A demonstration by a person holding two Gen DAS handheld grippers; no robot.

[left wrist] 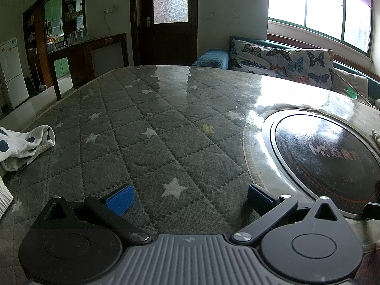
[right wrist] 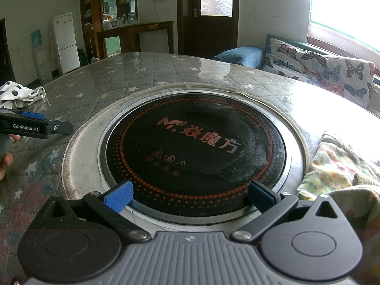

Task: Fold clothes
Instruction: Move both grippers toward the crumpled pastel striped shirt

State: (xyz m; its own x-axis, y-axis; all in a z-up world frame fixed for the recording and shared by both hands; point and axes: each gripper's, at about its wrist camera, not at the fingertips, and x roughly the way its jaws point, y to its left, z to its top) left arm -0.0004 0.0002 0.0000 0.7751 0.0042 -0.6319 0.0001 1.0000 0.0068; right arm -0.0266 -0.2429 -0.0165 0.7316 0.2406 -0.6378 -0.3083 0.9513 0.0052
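A crumpled white garment with dark dots (left wrist: 22,146) lies at the left edge of the round table (left wrist: 166,118); in the right wrist view the same garment (right wrist: 20,95) sits far left. A patterned yellow and pastel cloth (right wrist: 339,166) is bunched at the table's right side. My left gripper (left wrist: 188,197) is open over the star-quilted cover, holding nothing. My right gripper (right wrist: 190,196) is open above the near rim of the black cooktop, also holding nothing. The left gripper (right wrist: 35,123) shows from the side in the right wrist view, held by a hand.
A round black induction cooktop (right wrist: 194,152) is set into the table's middle. A sofa with a butterfly cushion (left wrist: 282,59) stands behind the table under the window. A white fridge (right wrist: 66,42), a dark wood counter (right wrist: 135,35) and a door (right wrist: 209,16) are at the back.
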